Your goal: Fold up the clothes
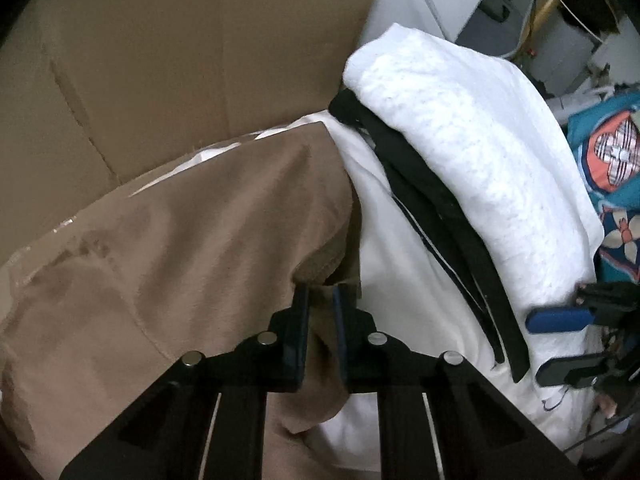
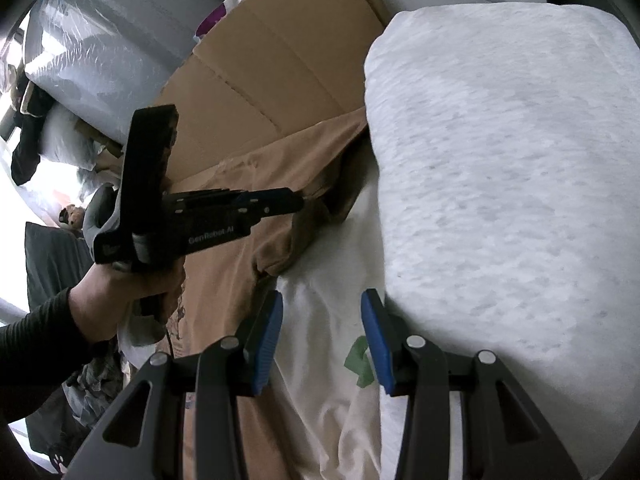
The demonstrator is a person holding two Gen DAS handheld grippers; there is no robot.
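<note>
A brown garment (image 1: 180,260) lies over a white garment (image 1: 400,280) on the pile. My left gripper (image 1: 320,296) is shut on a bunched fold at the brown garment's edge. The right wrist view shows that same left gripper (image 2: 298,200) pinching the brown garment (image 2: 224,280), with a hand (image 2: 120,292) holding its grip. My right gripper (image 2: 322,300) hangs open over the white garment (image 2: 320,272), which bears a green print, and nothing is between its blue pads (image 2: 272,320). In the left wrist view the right gripper (image 1: 552,346) shows at the right edge.
A folded white textured cloth (image 1: 480,140) (image 2: 500,200) lies to the right over a black garment (image 1: 440,220). Flat cardboard (image 1: 160,60) (image 2: 272,72) stands behind the pile. A teal patterned cloth (image 1: 612,152) lies far right. A plastic-wrapped roll (image 2: 100,40) is at the far left.
</note>
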